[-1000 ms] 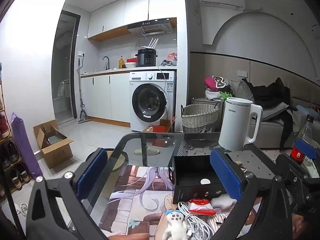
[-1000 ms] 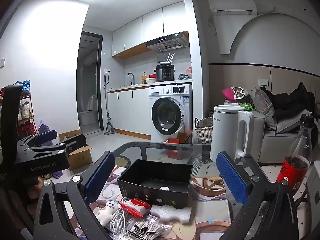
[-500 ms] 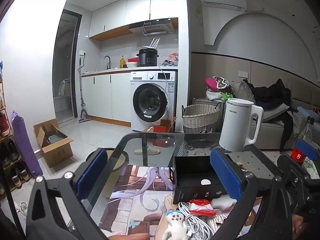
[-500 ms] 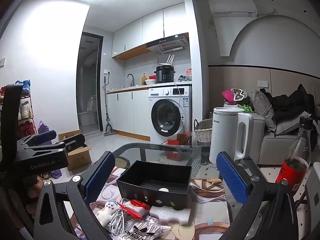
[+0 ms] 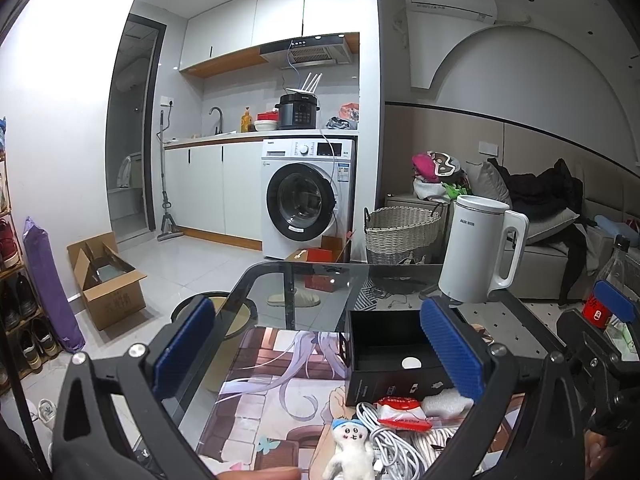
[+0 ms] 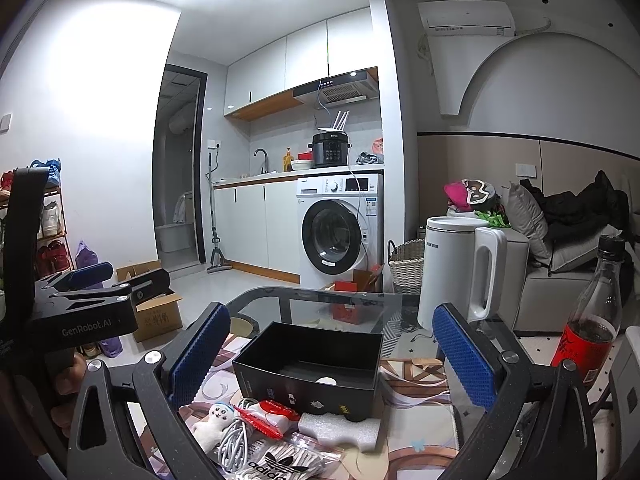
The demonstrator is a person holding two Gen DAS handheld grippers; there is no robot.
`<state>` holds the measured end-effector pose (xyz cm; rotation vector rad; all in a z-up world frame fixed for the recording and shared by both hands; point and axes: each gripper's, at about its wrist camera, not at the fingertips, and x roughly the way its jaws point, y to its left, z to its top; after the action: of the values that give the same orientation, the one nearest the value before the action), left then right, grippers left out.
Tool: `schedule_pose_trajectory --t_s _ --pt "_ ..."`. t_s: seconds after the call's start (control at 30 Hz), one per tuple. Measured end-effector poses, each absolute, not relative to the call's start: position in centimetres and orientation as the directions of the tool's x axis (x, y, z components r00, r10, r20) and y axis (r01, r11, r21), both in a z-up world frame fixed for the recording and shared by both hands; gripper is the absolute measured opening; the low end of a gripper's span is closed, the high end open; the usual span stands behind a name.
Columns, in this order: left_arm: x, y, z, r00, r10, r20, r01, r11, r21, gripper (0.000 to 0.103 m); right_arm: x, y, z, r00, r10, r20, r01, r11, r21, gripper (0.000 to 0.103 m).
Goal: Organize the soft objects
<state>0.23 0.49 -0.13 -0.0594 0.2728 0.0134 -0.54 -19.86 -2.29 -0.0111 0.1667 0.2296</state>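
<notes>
An open black box stands on the glass table; it also shows in the left wrist view. In front of it lie a small white plush doll, a coiled white cable, a red and white packet, a white foam block and a clear bag with a black logo. My left gripper is open and empty above the table's left part. My right gripper is open and empty, raised before the box.
A white kettle stands behind the box to the right. A cola bottle stands at the far right. A printed mat covers the table. The left gripper's body shows at the left of the right wrist view.
Both grippers have drifted very slightly; the scene sits a touch lower in both views. Nothing was taken hold of or let go.
</notes>
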Motion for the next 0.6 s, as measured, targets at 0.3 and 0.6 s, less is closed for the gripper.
schedule_pose_trajectory --t_s 0.3,0.6 --pt "0.27 0.45 -0.13 0.962 0.005 -0.271 -0.021 0.998 -0.057 0.103 -0.81 -19.86 -1.92 0.959 0.227 -0.168 -0.229 0.973 0.008 0.103" --pt "0.23 0.48 -0.16 0.962 0.004 -0.273 -0.020 0.998 -0.056 0.103 -0.74 -20.04 -1.75 0.960 0.225 -0.166 -0.227 0.974 0.004 0.103"
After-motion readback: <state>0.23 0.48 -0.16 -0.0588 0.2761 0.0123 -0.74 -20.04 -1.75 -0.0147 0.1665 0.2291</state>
